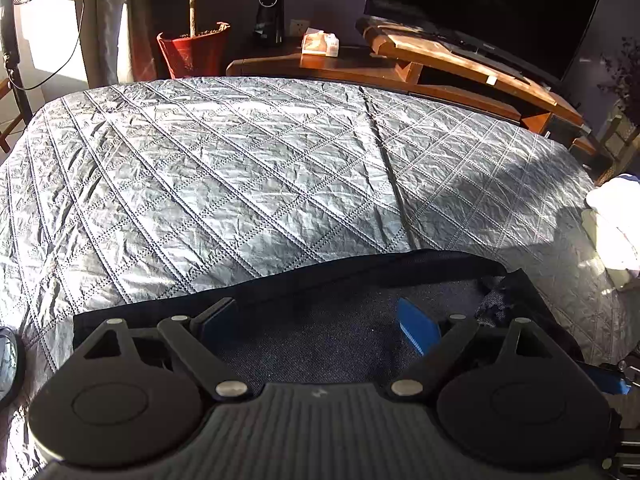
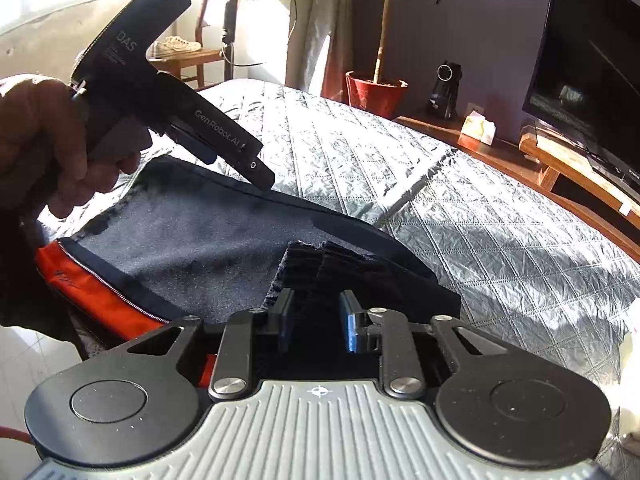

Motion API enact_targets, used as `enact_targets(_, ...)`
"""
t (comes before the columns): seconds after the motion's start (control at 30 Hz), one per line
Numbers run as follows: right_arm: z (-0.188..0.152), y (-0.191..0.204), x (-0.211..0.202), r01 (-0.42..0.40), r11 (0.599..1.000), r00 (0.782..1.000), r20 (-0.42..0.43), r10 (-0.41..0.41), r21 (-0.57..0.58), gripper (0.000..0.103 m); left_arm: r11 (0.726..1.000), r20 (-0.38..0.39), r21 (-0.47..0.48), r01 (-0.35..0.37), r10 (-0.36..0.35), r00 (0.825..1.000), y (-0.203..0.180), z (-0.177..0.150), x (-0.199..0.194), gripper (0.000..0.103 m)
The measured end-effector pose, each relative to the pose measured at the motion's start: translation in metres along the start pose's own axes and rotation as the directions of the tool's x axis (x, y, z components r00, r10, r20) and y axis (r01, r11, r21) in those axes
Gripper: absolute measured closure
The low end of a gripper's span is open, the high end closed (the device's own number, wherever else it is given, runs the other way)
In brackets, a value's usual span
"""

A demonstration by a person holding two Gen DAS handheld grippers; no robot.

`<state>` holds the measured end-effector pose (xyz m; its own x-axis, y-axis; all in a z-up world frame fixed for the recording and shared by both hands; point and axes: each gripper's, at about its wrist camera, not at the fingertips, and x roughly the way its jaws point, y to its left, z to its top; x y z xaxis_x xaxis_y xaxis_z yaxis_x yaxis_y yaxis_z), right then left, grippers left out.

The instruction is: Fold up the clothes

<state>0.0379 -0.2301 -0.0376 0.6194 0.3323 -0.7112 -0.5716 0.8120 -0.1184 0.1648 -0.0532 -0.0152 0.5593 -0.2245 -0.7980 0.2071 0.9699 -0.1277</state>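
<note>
Lying flat, dark jacket (image 2: pixel 192 240) shows orange lining (image 2: pixel 100 292).

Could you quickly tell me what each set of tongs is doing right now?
Left tongs: open, over the dark jacket.
Right tongs: shut on the jacket's ribbed cuff.

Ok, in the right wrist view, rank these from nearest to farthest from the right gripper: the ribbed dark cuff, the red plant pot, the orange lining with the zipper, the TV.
1. Ribbed dark cuff: between the right gripper's fingers.
2. Orange lining: left, at the bed's near edge.
3. Red plant pot: beyond the bed's far side, centre.
4. TV: far right; too close to call against the pot.
</note>
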Motion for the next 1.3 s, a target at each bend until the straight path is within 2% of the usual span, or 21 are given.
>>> enact_targets(0.03,-0.001,0.001,0.001,0.012,1.0,1.0,-0.009,-0.012,-0.01,0.081,1.0,-0.001,0.005,0.002,-0.002,1.0,-0.001,0.0,0.0,0.017)
enact_targets(0.07,-0.002,0.001,0.002,0.025,0.999,1.0,-0.018,-0.025,-0.02,0.074,1.0,-0.002,0.008,0.005,-0.005,1.0,-0.002,-0.001,0.001,0.017)
enact_targets(0.1,-0.002,0.002,0.004,0.037,0.999,0.999,-0.027,-0.038,-0.03,0.05,1.0,-0.004,0.01,0.007,-0.007,1.0,-0.003,-0.001,0.001,0.017)
enact_targets(0.13,-0.003,0.003,0.005,0.049,0.998,0.998,-0.035,-0.05,-0.041,0.039,1.0,-0.006,0.012,0.009,-0.009,1.0,-0.004,-0.001,0.002,0.017)
enact_targets(0.17,-0.004,0.003,0.006,0.061,0.997,0.997,-0.044,-0.063,-0.051,0.034,1.0,-0.007,0.014,0.011,-0.011,1.0,-0.004,-0.001,0.002,0.017)
enact_targets(0.2,-0.005,0.004,0.007,0.073,0.995,0.996,-0.052,-0.076,-0.062,0.042,1.0,-0.007,0.016,0.011,-0.011,1.0,-0.005,-0.001,0.002,0.017)
enact_targets(0.3,-0.007,0.006,0.011,0.108,0.99,0.99,-0.076,-0.115,-0.094,0.052,1.0,-0.007,0.02,0.011,-0.011,1.0,-0.006,-0.002,0.002,0.017)
enact_targets(0.43,-0.01,0.008,0.021,0.111,0.986,0.986,-0.111,-0.125,-0.125,0.052,1.0,-0.013,0.015,0.009,-0.009,1.0,-0.005,-0.002,0.004,0.017)
enact_targets(0.5,-0.012,0.008,0.027,0.102,0.985,0.984,-0.128,-0.12,-0.137,0.071,1.0,-0.013,0.018,0.011,-0.011,1.0,-0.006,-0.002,0.004,0.017)
enact_targets(0.53,-0.01,0.006,0.025,0.099,0.988,0.987,-0.116,-0.112,-0.114,0.074,1.0,-0.012,0.02,0.012,-0.012,1.0,-0.007,-0.002,0.004,0.017)
enact_targets(0.6,-0.005,0.002,0.019,0.098,0.994,0.992,-0.073,-0.101,-0.055,0.088,1.0,-0.011,0.024,0.012,-0.012,1.0,-0.008,-0.002,0.004,0.017)
enact_targets(0.7,0.006,0.002,0.01,0.086,0.996,0.996,-0.036,-0.086,-0.015,0.091,1.0,-0.011,0.022,0.011,-0.01,1.0,-0.008,-0.002,0.004,0.017)
enact_targets(0.8,0.011,0.006,0.011,0.049,0.998,0.999,-0.022,-0.048,0.025,0.091,1.0,-0.011,0.015,0.008,-0.008,1.0,-0.007,-0.002,0.005,0.017)
enact_targets(0.87,0.008,0.011,0.026,0.0,1.0,0.996,-0.084,0.002,0.029,0.085,1.0,-0.011,0.013,0.007,-0.007,1.0,-0.007,-0.002,0.005,0.017)
enact_targets(0.93,0.002,0.013,0.042,0.005,1.0,0.991,-0.136,-0.001,0.031,0.079,1.0,-0.011,0.013,0.008,-0.008,1.0,-0.007,-0.002,0.005,0.017)
enact_targets(1.0,0.005,0.01,0.037,0.001,0.998,0.995,-0.104,0.005,0.059,0.074,1.0,-0.01,0.016,0.009,-0.009,1.0,-0.007,-0.002,0.005,0.017)
enact_targets(1.07,0.01,-0.005,0.02,-0.075,0.983,0.997,-0.02,0.079,0.168,0.07,1.0,-0.008,0.015,0.007,-0.007,1.0,-0.006,-0.002,0.004,0.017)
enact_targets(1.1,0.011,-0.013,0.011,-0.114,0.97,0.993,0.029,0.111,0.216,0.062,1.0,-0.006,0.013,0.005,-0.005,1.0,-0.006,-0.002,0.004,0.017)
enact_targets(1.17,0.009,-0.03,-0.005,-0.107,0.948,0.991,0.112,0.076,0.301,0.048,1.0,-0.001,0.003,-0.001,0.001,1.0,-0.003,0.0,0.002,0.017)
enact_targets(1.23,0.004,-0.046,-0.011,-0.033,0.934,0.991,0.135,-0.016,0.357,0.049,1.0,0.005,-0.01,-0.005,0.005,1.0,0.0,0.001,0.001,0.016)
enact_targets(1.3,0.002,-0.053,-0.001,0.073,0.94,0.991,0.079,-0.105,0.332,0.055,1.0,0.009,-0.018,-0.008,0.008,1.0,0.001,0.002,0.0,0.016)
